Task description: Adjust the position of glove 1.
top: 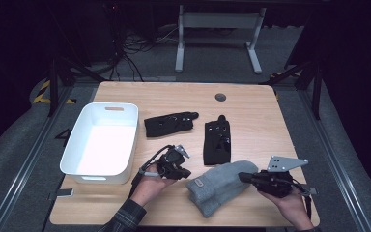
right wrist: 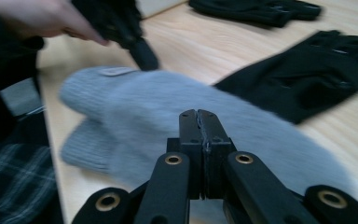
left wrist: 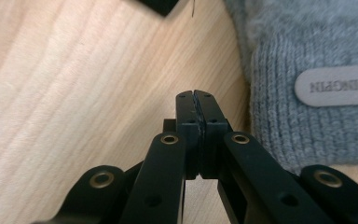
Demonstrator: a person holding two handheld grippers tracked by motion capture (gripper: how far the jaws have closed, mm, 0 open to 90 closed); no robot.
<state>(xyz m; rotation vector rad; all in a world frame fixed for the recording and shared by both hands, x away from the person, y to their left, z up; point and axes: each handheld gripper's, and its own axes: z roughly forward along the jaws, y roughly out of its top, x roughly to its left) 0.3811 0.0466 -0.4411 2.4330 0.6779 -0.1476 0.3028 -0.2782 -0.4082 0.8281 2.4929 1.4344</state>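
A pair of grey knitted mittens (top: 217, 186) lies stacked near the table's front edge, between both hands. My left gripper (top: 186, 173) is shut with nothing in it, just left of the mittens' cuff (left wrist: 307, 93), which bears a small label (left wrist: 338, 85). My right gripper (top: 244, 177) is shut too, its tip at the mittens' right end (right wrist: 177, 107). Two black gloves lie farther back: one (top: 170, 123) flat across the middle, the other (top: 217, 141) lengthwise just behind the mittens.
A white plastic bin (top: 102, 141) stands at the left of the wooden table (top: 251, 104). A round cable hole (top: 221, 96) sits near the far edge. Cables and a desk frame lie on the floor beyond.
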